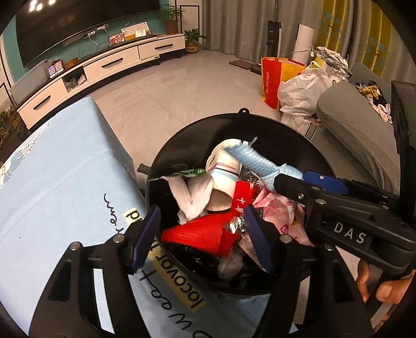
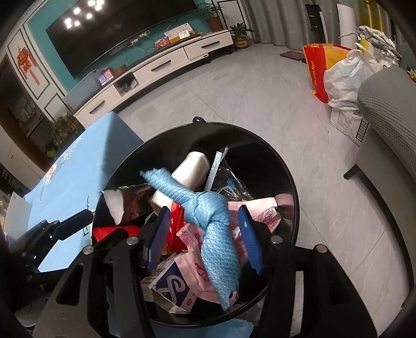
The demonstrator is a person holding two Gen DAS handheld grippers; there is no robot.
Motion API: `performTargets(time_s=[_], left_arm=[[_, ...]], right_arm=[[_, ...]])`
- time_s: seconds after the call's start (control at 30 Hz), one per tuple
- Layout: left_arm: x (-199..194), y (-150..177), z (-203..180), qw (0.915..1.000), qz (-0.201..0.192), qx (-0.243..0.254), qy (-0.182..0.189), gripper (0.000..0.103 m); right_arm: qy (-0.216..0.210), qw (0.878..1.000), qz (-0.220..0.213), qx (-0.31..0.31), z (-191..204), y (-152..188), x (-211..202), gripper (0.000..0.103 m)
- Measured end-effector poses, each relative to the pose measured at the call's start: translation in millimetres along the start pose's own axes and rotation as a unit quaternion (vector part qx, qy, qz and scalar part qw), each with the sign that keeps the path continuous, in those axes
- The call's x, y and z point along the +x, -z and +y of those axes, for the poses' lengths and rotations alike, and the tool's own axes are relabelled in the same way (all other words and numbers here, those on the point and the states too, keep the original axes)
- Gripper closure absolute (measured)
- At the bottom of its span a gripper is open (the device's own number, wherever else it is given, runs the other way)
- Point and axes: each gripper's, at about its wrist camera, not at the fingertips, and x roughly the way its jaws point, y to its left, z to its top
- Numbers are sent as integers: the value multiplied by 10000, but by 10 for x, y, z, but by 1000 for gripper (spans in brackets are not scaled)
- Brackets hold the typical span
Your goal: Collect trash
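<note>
Round black plastic trash bin (image 1: 306,145) on grey tiled floor (image 1: 182,85), beside light-blue clothed table (image 1: 65,166), full of trash. Left gripper (image 1: 201,234) spread over red plastic cup (image 1: 197,238); right gripper (image 2: 204,234) spread, knotted blue mesh cloth (image 2: 208,208) between its fingers, no pad contact. White TV cabinet (image 2: 161,65), grey sofa (image 2: 384,104) around

Pretty clearly someone's living room at home. There's a big dark TV (image 2: 122,39) mounted on a teal wall, with a long white TV cabinet (image 2: 156,70) with drawers under it and potted plants (image 2: 240,35) at the far end. Grey curtains (image 1: 234,23) along the back, pale tiled floor (image 2: 234,104), a grey sofa (image 1: 358,122) on the right. A red shopping bag (image 1: 270,83) and a stuffed white plastic bag (image 1: 301,91) sit on the floor beside it, and a red knot ornament (image 2: 26,63) hangs on the wall.
</note>
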Motion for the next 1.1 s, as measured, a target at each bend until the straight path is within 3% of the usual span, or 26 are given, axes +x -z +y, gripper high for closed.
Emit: performTargets(time_s=[0.3,0.4,0.57,0.63,0.73,0.87,1.03,1.1], left_arm=[[-149,17,0,9999,-131,-25,-22,25],[-216,24,7,9999,-167,-20,-35,22],[-391,69,34,9997,-243,-63,-41,12],[-509,105,50,9995,-299,-95,-42,6],[-739,156,88,9989,-396,-155,-184,3],[-1133,250,157,9976,-439,-300,-445,3],[-1627,337,166,9970,-558,-454,-299,3],[-1826,380,148,9961,-476,-576,-461,3]], right_arm=[[-26,9999,-112,-2,61,-19,-167,45],[-42,9998,-182,41,73,-3,-259,37],[-33,9995,-303,50,87,39,-483,34],[-1,9993,-364,27,95,58,-615,32],[64,9990,-433,-3,118,118,-839,5],[319,9976,-534,-315,238,234,-1222,3],[417,9963,-469,-595,425,414,-1581,3],[381,9965,-412,-624,492,489,-1725,3]])
